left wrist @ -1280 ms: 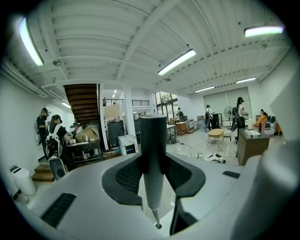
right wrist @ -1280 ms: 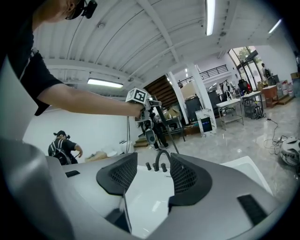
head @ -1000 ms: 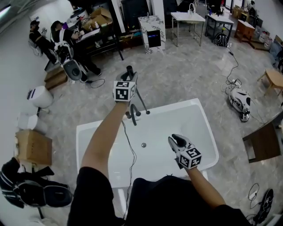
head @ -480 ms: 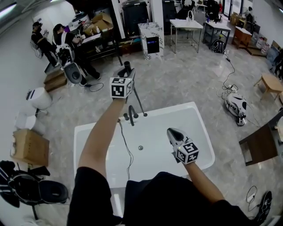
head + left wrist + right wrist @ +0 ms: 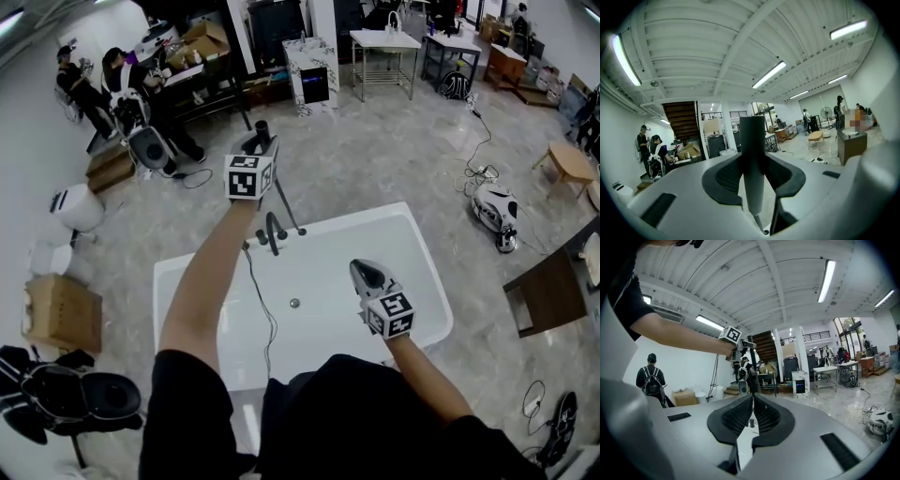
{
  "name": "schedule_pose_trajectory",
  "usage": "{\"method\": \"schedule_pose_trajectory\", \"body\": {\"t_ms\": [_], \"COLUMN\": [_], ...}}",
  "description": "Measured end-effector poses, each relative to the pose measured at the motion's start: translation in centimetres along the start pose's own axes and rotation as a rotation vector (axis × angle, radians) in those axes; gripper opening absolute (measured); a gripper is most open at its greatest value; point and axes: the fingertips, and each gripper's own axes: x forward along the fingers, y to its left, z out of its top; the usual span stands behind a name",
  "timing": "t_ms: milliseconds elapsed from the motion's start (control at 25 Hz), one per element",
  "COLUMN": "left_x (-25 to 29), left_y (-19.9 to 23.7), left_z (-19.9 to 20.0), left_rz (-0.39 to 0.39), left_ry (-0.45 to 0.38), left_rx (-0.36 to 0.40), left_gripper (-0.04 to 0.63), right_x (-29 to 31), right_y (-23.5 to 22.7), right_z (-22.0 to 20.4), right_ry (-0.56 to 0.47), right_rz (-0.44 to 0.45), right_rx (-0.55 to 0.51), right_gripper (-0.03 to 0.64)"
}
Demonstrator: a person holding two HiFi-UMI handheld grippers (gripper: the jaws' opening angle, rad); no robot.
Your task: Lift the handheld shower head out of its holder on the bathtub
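Observation:
My left gripper [image 5: 257, 147] is shut on the dark handle of the shower head [image 5: 262, 131], held up above and behind the black faucet [image 5: 273, 232] at the far rim of the white bathtub [image 5: 427, 281]. The hose [image 5: 291, 210] hangs from the handle down to the faucet. In the left gripper view the grey handle [image 5: 753, 159] stands upright, clamped between the pads [image 5: 726, 178]. Over the tub's near right part, my right gripper [image 5: 367, 274] is shut; its jaws have just been closing with nothing between them [image 5: 752, 401].
A drain [image 5: 294, 303] sits in the tub floor. A cardboard box [image 5: 61, 314] and a dark bag [image 5: 66, 398] lie to the left. To the right are a wooden table [image 5: 553, 295] and a white machine [image 5: 495, 208]. People sit at desks [image 5: 122, 80] at the far left.
My left gripper has carried the shower head up and away from the faucet. The right gripper has risen a little over the tub.

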Motion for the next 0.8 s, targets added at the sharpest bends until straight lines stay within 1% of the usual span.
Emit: {"method": "schedule_pose_trajectory", "body": {"t_ms": [80, 240, 400, 520, 640, 800], "left_x": [-0.2, 0.3, 0.6, 0.5, 0.5, 0.8], "left_y": [-0.4, -1.3, -1.4, -1.5, -1.9, -1.4], "left_z": [0.0, -0.2, -0.8, -0.9, -1.0, -1.5], "left_rz": [-0.007, -0.018, -0.011, -0.015, -0.022, -0.011], "left_ry": [0.000, -0.003, 0.011, 0.005, 0.005, 0.016], "left_rx": [0.003, 0.010, 0.011, -0.002, 0.003, -0.007], "left_gripper": [0.130, 0.130, 0.130, 0.130, 0.130, 0.130], "right_x": [-0.4, -1.1, -0.9, -0.9, -1.0, -0.6], "right_y": [-0.3, -1.2, -1.0, -0.8, -0.9, -1.0], "right_z": [0.1, 0.3, 0.2, 0.2, 0.1, 0.2], "right_ry": [-0.006, -0.029, -0.028, -0.023, -0.020, -0.016], "right_rz": [-0.020, -0.038, -0.043, -0.051, -0.054, -0.057], "right_rx": [0.001, 0.036, 0.015, -0.004, -0.009, -0.009], "right_gripper": [0.008, 0.008, 0.002, -0.002, -0.002, -0.002]}}
